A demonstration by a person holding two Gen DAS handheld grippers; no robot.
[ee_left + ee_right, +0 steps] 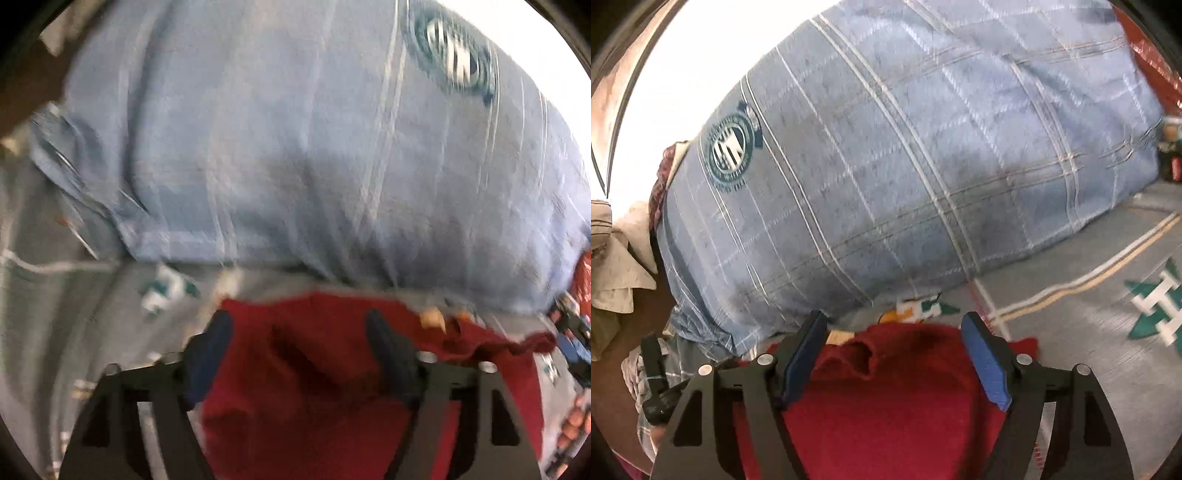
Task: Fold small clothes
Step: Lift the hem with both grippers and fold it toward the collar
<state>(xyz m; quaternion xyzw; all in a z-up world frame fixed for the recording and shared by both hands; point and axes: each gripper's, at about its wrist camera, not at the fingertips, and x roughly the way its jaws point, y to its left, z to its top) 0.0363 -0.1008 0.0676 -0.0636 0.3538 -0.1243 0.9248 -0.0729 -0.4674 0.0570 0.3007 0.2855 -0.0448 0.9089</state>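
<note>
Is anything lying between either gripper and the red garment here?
Nothing visible. The red garment shows directly between the open jaws of the right gripper and of the left gripper. The blue plaid pillow lies beyond it, not in between.

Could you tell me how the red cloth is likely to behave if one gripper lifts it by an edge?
The red cloth would probably droop limply, since its edge already lies rumpled. It looks light and thin. It would likely slide easily over the grey sheet.
</note>
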